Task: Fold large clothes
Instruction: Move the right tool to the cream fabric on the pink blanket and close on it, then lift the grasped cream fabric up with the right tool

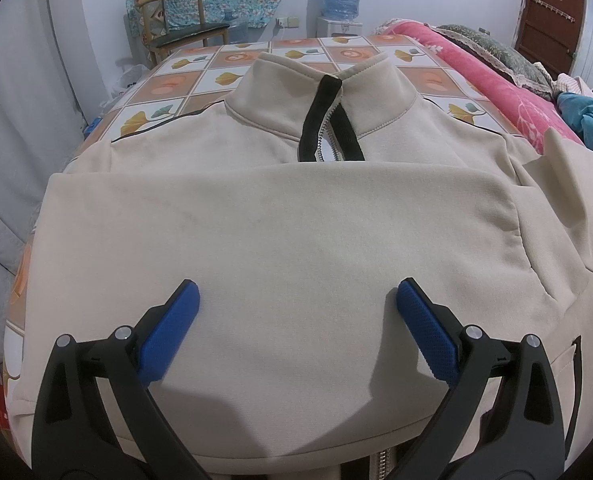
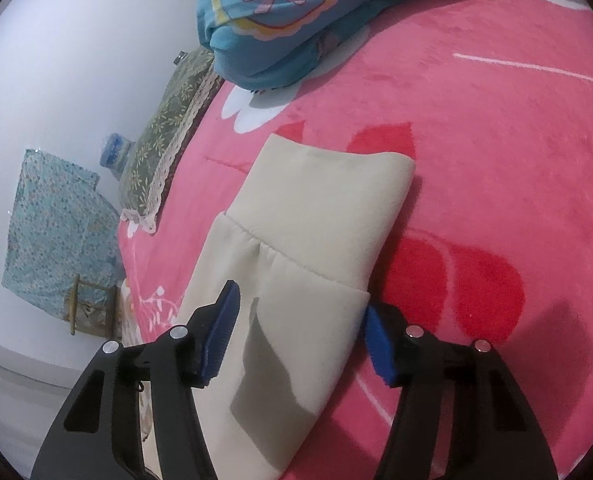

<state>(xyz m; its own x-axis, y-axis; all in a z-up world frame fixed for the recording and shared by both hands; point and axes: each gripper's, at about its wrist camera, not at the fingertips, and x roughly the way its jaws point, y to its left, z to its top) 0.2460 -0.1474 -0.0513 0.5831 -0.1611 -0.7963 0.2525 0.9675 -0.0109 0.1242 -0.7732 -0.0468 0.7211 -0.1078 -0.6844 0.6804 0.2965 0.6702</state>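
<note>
A cream zip-up jacket (image 1: 280,216) lies front up on the tiled-pattern table (image 1: 168,84), collar at the far end, with one sleeve folded across its chest. My left gripper (image 1: 296,296) is open just above that folded sleeve, holding nothing. In the right wrist view the jacket's other sleeve (image 2: 296,264) lies on a pink blanket (image 2: 496,160), its ribbed cuff (image 2: 328,188) pointing away. My right gripper (image 2: 300,304) is open with its blue pads on either side of the sleeve just behind the cuff.
A wooden chair (image 1: 176,28) and a water dispenser (image 1: 342,4) stand beyond the table. The pink blanket (image 1: 476,64) lies along the table's right side with a green pillow (image 2: 164,136) and a blue patterned bundle (image 2: 296,12) on it.
</note>
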